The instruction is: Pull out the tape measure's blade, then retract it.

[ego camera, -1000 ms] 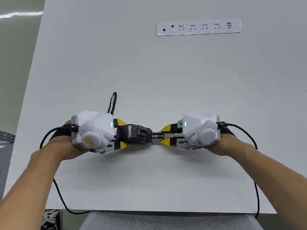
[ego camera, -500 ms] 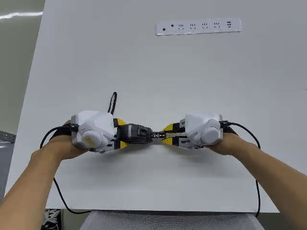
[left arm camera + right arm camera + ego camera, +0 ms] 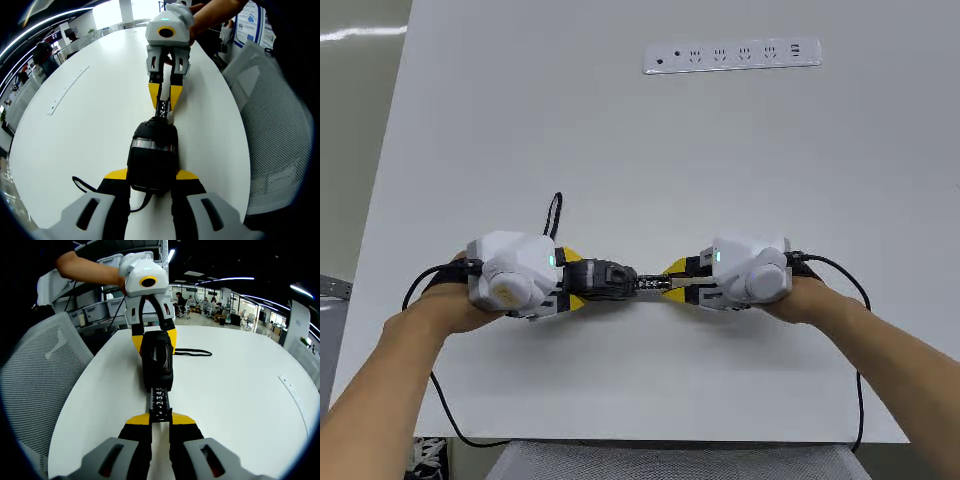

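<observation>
Left gripper (image 3: 573, 279) was clamped on the tape measure (image 3: 607, 279) near the table (image 3: 620, 150) front edge, right gripper (image 3: 670, 282) pinched the blade (image 3: 159, 401), barely extended; most pulling and all retraction apparently remained.

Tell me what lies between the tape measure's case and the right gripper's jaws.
A short stretch of pulled-out blade, numbers showing, clearest in the right gripper view.

The left gripper (image 3: 576, 279) and the right gripper (image 3: 670, 282) each have a white, faceted housing with a small green light (image 3: 552, 260); the jaws are black with yellow tips; a black cable (image 3: 428, 273) leaves each housing.
</observation>
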Demonstrator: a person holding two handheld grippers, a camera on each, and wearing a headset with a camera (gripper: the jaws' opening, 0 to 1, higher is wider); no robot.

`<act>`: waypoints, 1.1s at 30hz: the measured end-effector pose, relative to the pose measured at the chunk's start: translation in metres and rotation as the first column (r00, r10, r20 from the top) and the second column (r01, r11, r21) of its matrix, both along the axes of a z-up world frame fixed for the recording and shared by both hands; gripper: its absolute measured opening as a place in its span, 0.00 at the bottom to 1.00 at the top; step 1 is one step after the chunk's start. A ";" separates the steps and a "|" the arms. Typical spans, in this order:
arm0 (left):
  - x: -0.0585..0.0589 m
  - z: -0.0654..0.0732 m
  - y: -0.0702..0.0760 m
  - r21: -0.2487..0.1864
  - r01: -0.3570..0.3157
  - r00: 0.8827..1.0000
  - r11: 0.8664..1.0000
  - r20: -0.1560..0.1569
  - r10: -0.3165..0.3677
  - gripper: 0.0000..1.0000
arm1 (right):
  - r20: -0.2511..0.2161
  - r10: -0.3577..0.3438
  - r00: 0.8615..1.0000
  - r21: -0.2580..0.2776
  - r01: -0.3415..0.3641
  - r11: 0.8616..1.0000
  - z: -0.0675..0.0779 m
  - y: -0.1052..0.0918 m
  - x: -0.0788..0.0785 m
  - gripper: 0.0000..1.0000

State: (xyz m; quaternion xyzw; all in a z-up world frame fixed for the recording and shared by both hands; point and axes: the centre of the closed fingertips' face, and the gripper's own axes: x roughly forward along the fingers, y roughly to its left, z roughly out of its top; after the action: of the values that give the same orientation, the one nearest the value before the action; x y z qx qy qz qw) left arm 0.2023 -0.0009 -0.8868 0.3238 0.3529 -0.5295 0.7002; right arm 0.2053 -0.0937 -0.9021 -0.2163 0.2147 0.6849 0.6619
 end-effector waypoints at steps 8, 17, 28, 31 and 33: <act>0.000 0.000 -0.001 0.000 0.002 1.000 1.000 -0.002 -0.002 0.27 | -0.003 -0.003 1.000 -0.001 0.003 1.000 0.000 -0.004 0.001 0.10; 0.000 0.000 -0.001 0.000 0.002 1.000 1.000 -0.002 -0.002 0.27 | -0.002 -0.005 1.000 -0.005 0.005 1.000 0.000 -0.010 0.001 0.10; 0.000 0.000 -0.002 -0.001 0.003 1.000 1.000 -0.002 -0.003 0.27 | -0.005 -0.012 1.000 -0.007 0.012 1.000 -0.001 -0.016 0.001 0.10; 0.000 0.000 -0.002 -0.001 0.002 1.000 1.000 -0.001 -0.002 0.27 | -0.006 -0.013 1.000 -0.007 0.013 1.000 0.000 -0.017 0.001 0.10; 0.000 0.000 -0.002 -0.001 0.002 1.000 1.000 -0.002 -0.002 0.27 | -0.005 -0.013 1.000 -0.008 0.013 1.000 0.000 -0.018 0.001 0.10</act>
State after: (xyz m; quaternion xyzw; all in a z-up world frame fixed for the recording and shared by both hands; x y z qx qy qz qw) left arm 0.2025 -0.0028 -0.8870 0.3234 0.3531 -0.5305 0.6995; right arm 0.2066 -0.1119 -0.9023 -0.2156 0.2206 0.6801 0.6650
